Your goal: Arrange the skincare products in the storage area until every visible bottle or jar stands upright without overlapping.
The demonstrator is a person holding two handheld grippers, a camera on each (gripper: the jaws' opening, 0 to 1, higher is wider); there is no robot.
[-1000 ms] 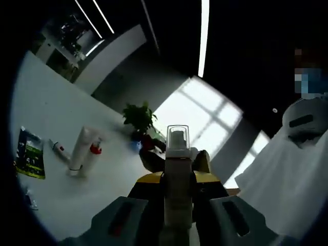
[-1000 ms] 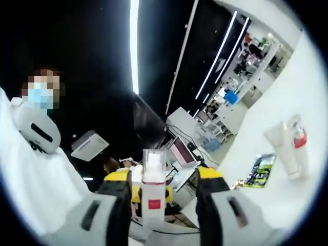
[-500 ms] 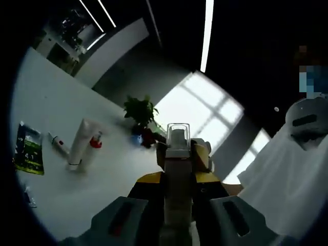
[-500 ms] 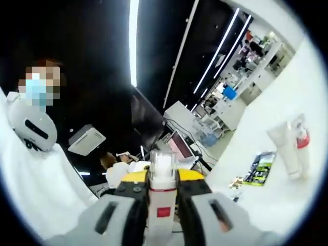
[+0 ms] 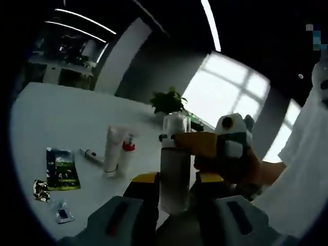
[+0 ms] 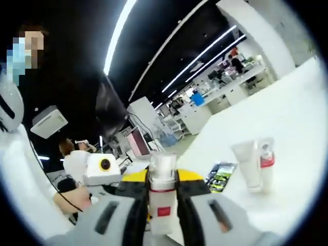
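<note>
A clear-capped bottle (image 5: 174, 169) is being gripped at frame centre by both the left gripper (image 5: 174, 205) and the right gripper (image 6: 163, 205), jaws narrow. Two tubes (image 6: 253, 166) are standing upright on the desk (image 6: 297, 123) at right.

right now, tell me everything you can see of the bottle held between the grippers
The bottle is slim and pale, with a clear cap on top, a red band below the cap and a small red square label on its body. It looks like plastic. It is held off the table, lengthwise between the jaws of both grippers. In the left gripper view its plain frosted side shows, with the right gripper clamped across it near the cap.
</note>
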